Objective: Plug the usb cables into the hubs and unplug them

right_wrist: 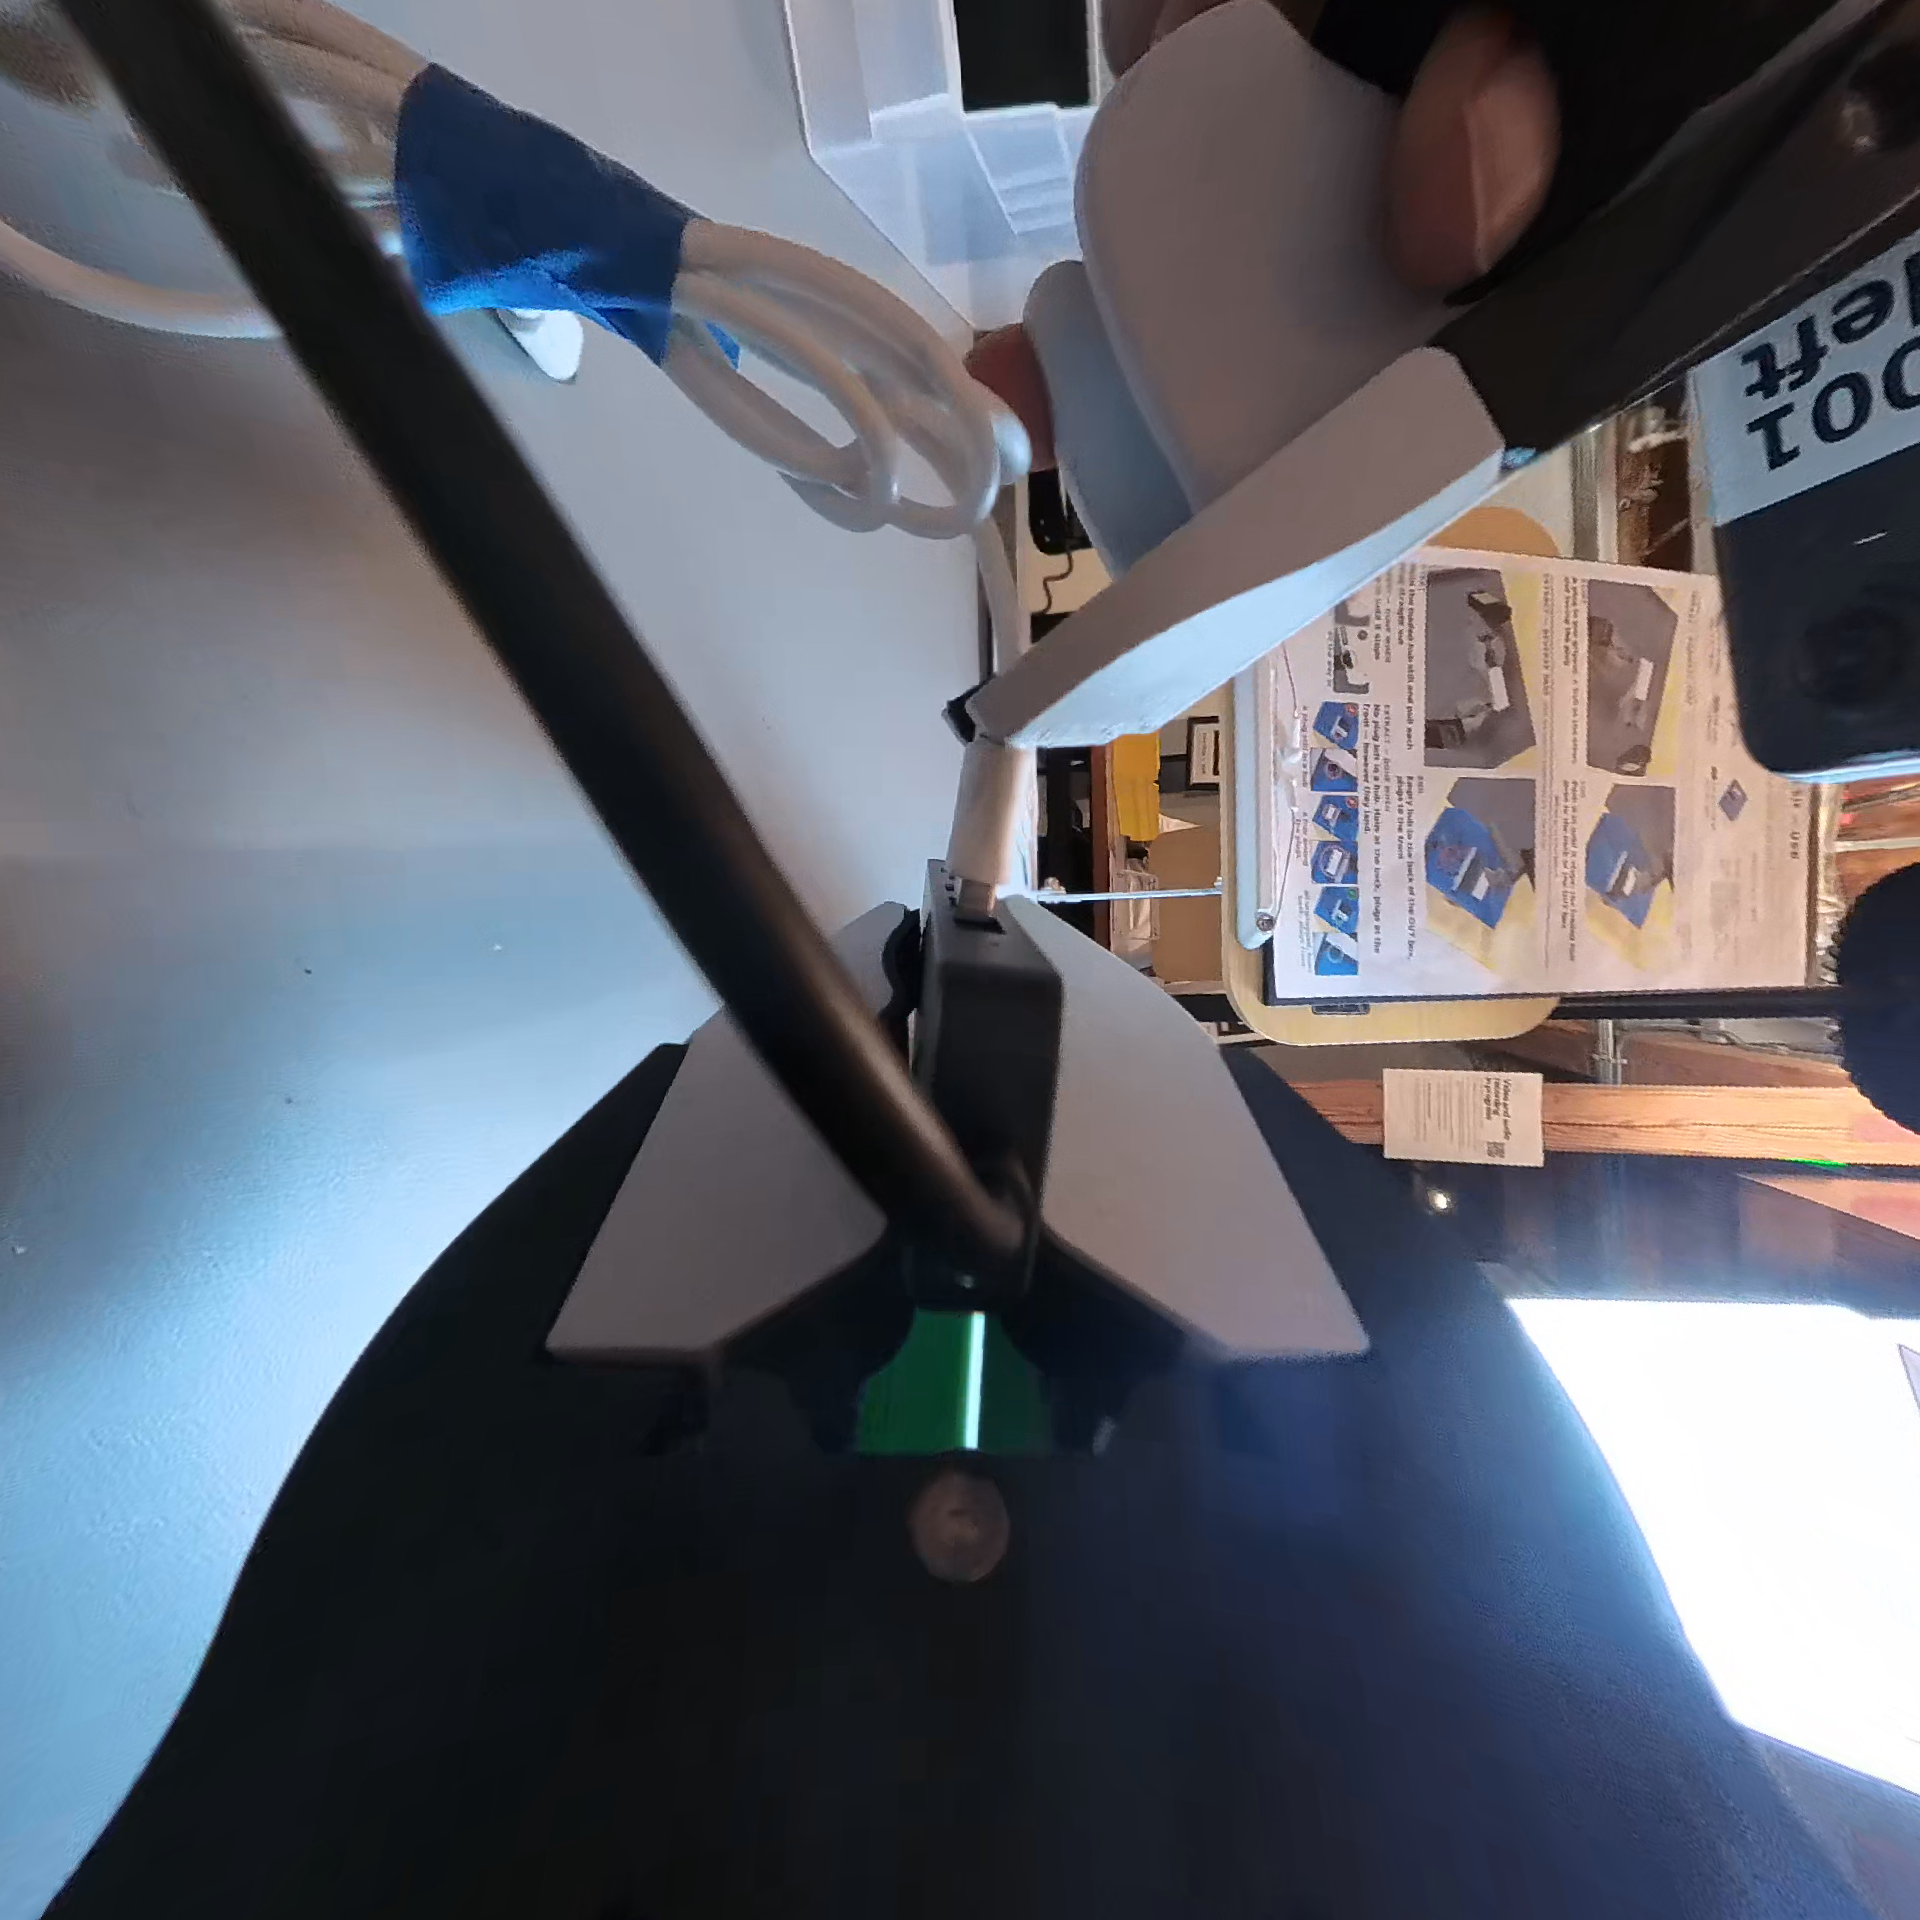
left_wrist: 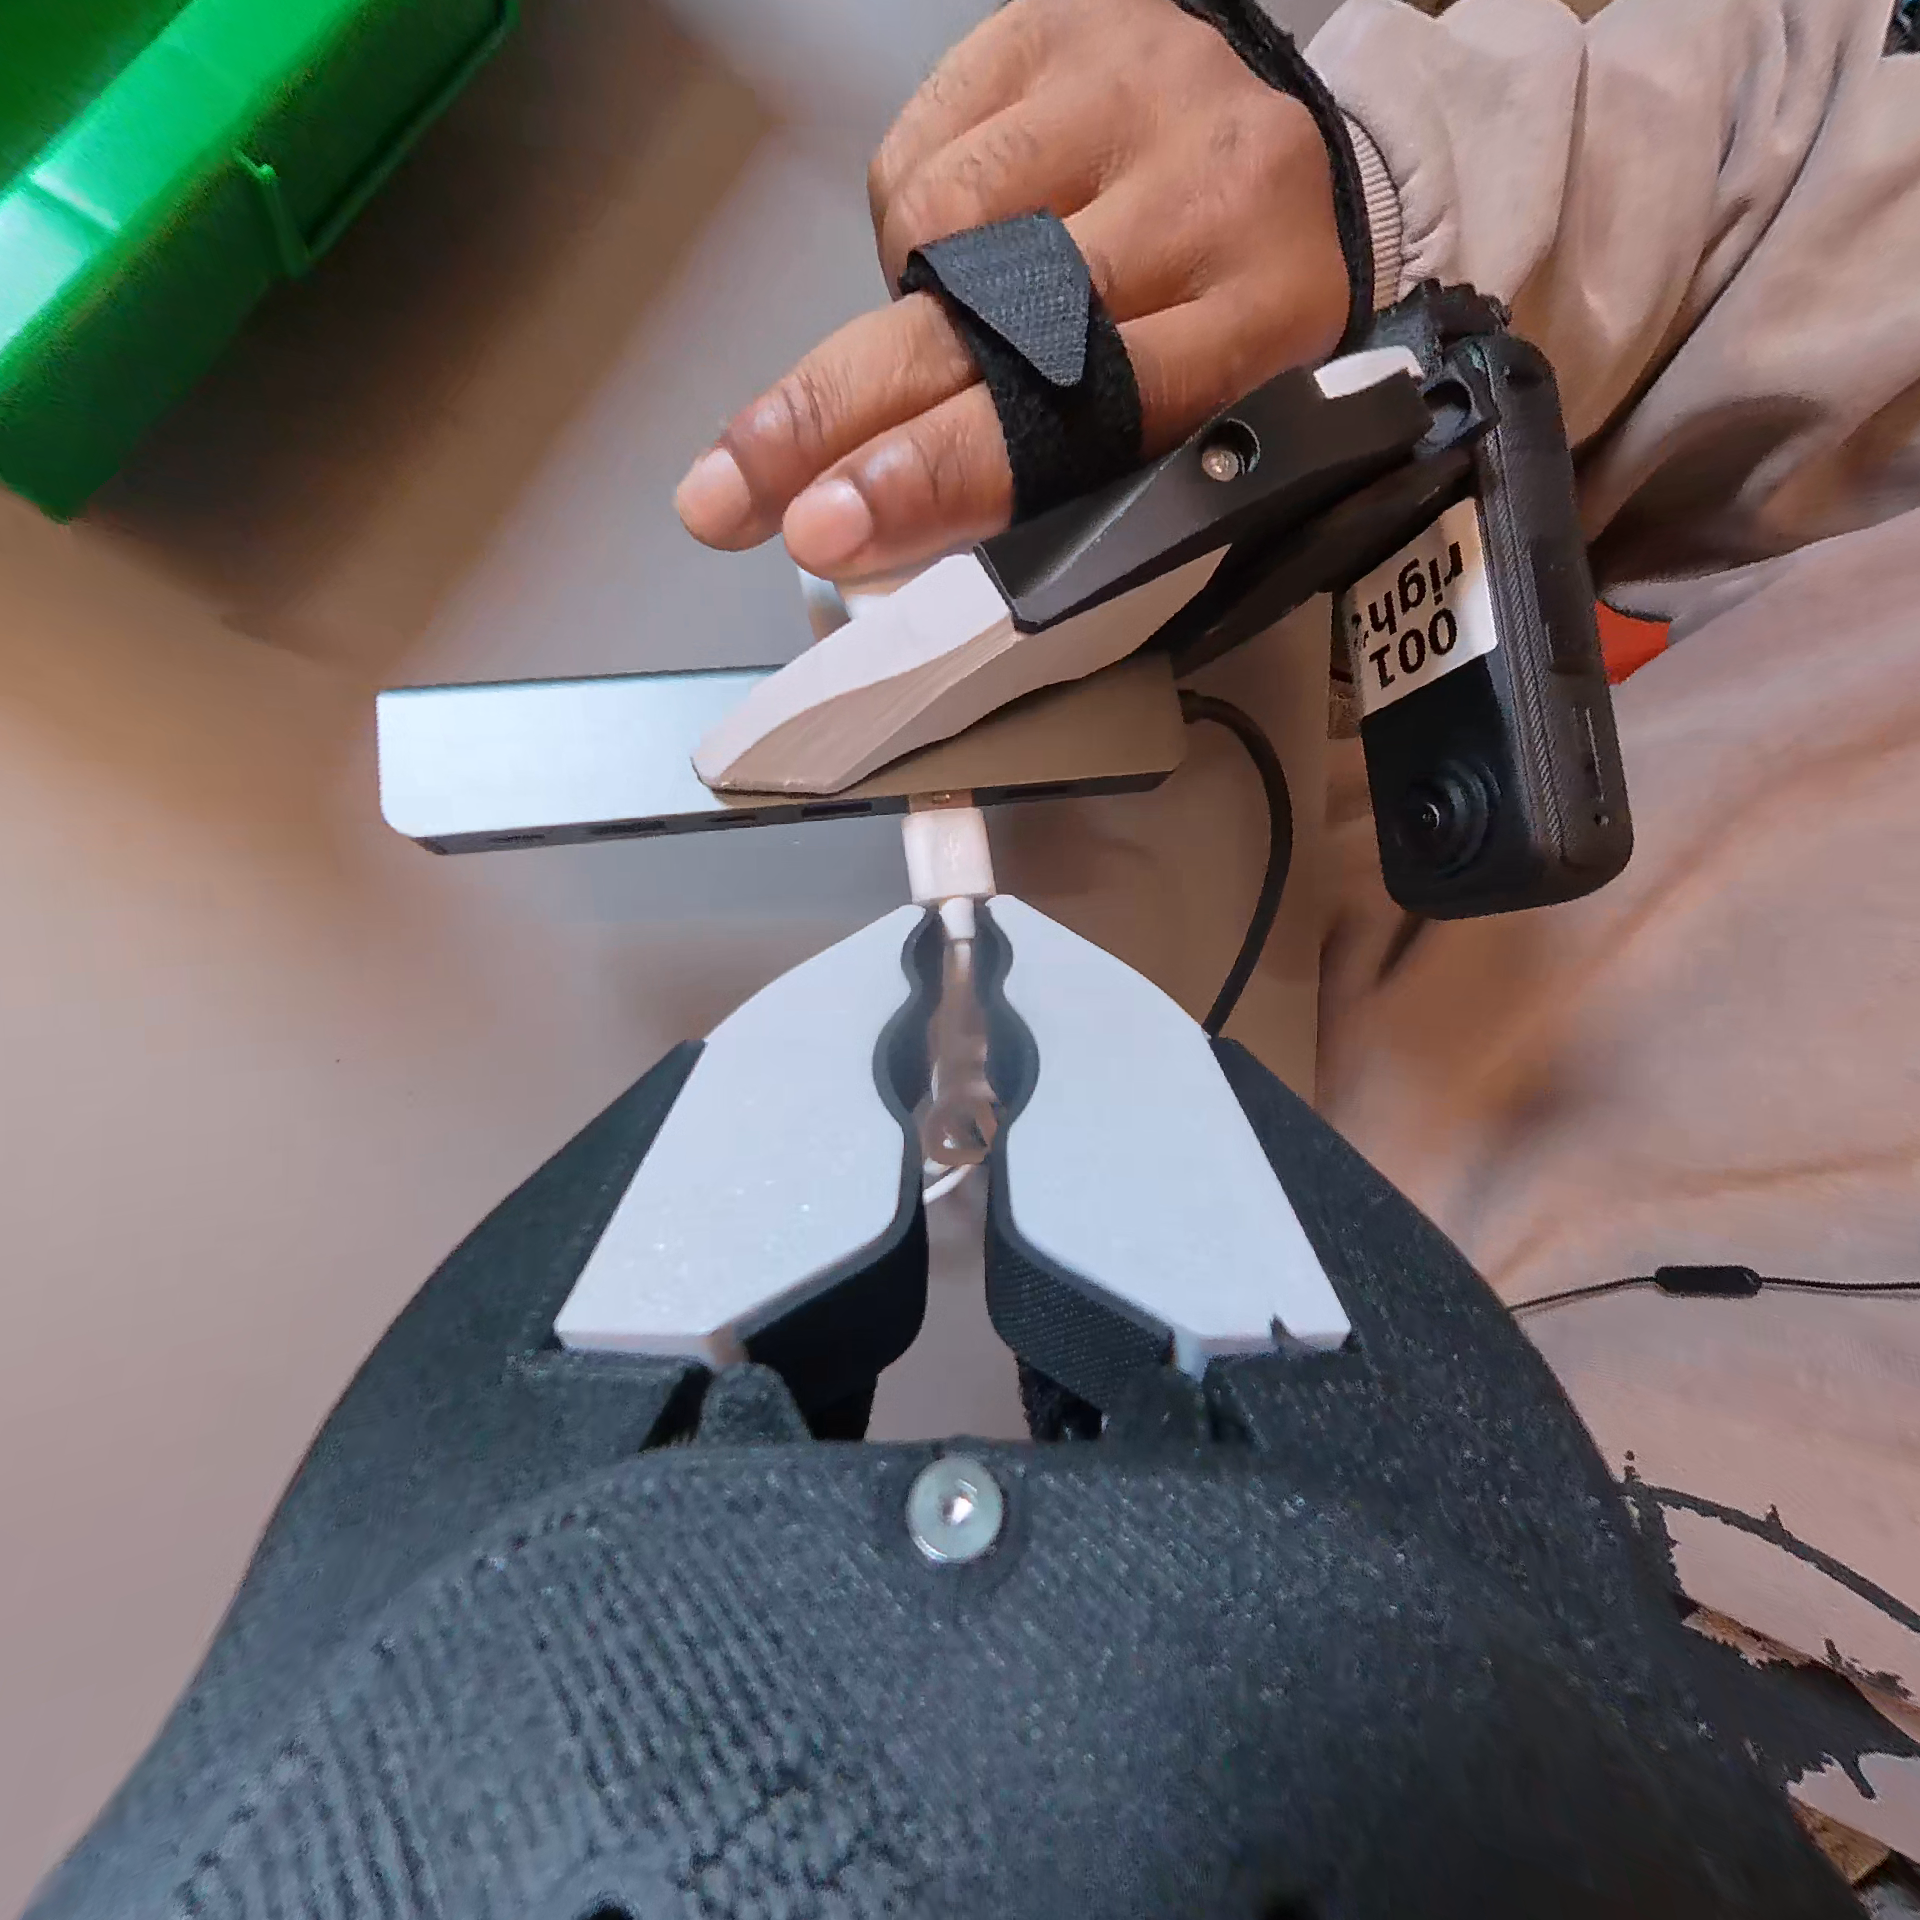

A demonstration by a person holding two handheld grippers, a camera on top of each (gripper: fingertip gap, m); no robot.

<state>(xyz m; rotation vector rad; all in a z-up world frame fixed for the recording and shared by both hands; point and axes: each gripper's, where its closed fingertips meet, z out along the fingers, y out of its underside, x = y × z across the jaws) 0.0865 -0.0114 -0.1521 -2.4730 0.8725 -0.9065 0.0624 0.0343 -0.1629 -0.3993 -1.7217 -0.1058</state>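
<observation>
Grey aluminium hub [left_wrist: 540,764] is sitting clamped flat in my right claw [left_wrist: 821,717], held up off the tan table [left_wrist: 260,1039], port edge facing me. My left claw [left_wrist: 954,914] is pinching narrow on the white usb cable [left_wrist: 951,852], gripping the strain relief just behind the white plug housing. The plug's metal tip is sitting at a port near the right end of the hub; a sliver of metal is still showing, so I'm judging it not fully seated, or partly out.

In the right wrist view the hub [right_wrist: 987,997] is showing end-on between my right claw [right_wrist: 982,935] fingers, its black lead [right_wrist: 520,582] running off to the upper left. The white cable's slack is coiled and bound with blue tape [right_wrist: 520,229] on the far left.

Handling: hub looks light, rigid, smooth metal, likely slippery, so I'm gripping across the flat faces. Plug housing is stiff; cord behind it is soft and will buckle, so better hold is on the housing itself, pushing straight along the port axis. Green bin [left_wrist: 156,239] is sitting far left.
</observation>
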